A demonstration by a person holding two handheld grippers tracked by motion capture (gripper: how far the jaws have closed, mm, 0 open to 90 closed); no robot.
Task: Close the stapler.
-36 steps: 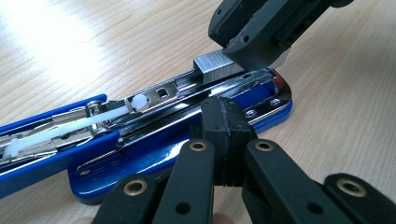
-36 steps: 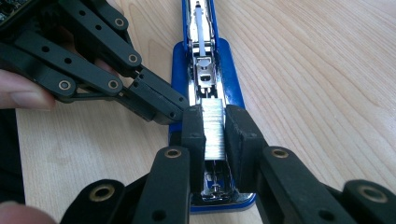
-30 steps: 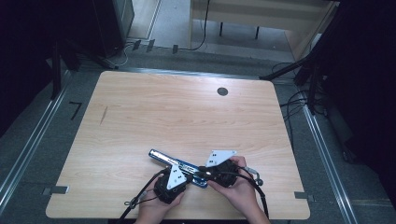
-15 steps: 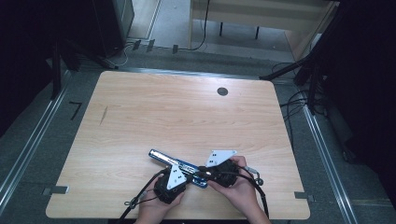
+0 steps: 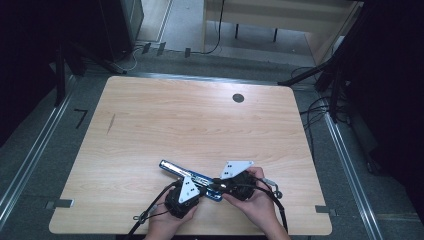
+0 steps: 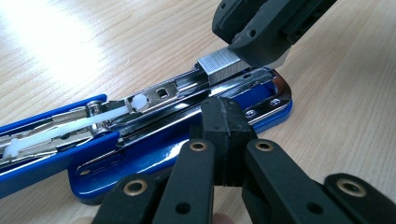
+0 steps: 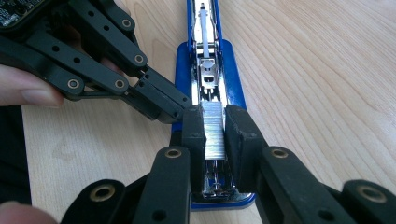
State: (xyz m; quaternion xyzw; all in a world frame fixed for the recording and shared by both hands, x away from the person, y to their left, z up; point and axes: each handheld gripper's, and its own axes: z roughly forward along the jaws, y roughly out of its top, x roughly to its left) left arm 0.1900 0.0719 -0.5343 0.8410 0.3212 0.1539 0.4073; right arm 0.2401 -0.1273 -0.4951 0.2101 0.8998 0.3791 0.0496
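Two grippers at the near table (image 5: 150, 130) edge: left gripper (image 6: 223, 135) pressed together against the opened stapler (image 7: 231, 70), probably steadying it, while right gripper (image 7: 215, 128) pinches a staple strip (image 7: 214, 126) over its channel, likely for loading.

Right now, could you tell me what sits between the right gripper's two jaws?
A silver strip of staples, held by the right gripper over the open blue stapler's channel, as the right gripper view shows.

far table (image 5: 190, 115): bare, open | near edge: stapler (image 5: 172, 167) crowded by both tools
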